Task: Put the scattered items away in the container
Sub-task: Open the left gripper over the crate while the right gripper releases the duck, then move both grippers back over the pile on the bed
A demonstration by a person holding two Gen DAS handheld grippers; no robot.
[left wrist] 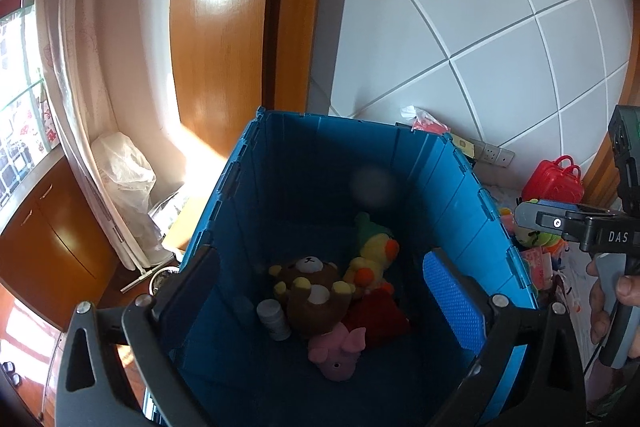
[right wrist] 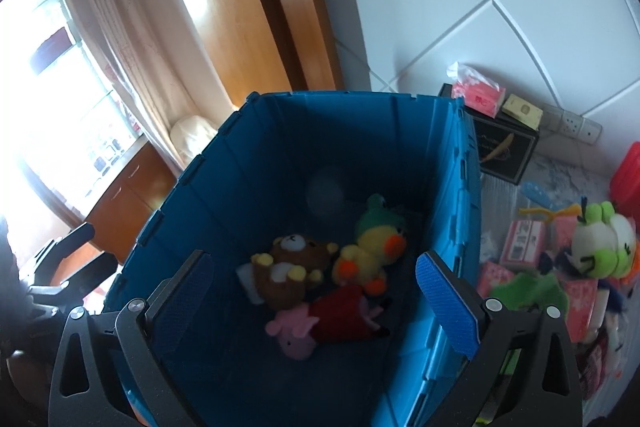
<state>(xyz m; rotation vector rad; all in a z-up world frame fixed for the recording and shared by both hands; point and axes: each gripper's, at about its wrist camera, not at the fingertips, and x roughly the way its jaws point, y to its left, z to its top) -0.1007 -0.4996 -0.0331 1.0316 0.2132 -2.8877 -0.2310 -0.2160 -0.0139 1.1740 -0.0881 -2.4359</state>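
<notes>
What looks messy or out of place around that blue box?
Nothing looks broken or spilled. The odd part is the toys heaped beside the blue box: a green frog plush and pink packets lie jumbled outside, unlike the bear inside.

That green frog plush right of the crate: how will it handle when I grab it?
The frog plush looks soft, so the pads will likely sink in. Probably light and floppy, limbs dangling. It lies among pink packets, so a low grab may snag one.

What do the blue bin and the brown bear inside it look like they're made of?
Blue bin: looks like rigid moulded plastic, matte, with ribbed panels and hinged seams. Brown bear: seemingly soft plush fabric, with a fuzzy nap and rounded stuffed limbs.
</notes>
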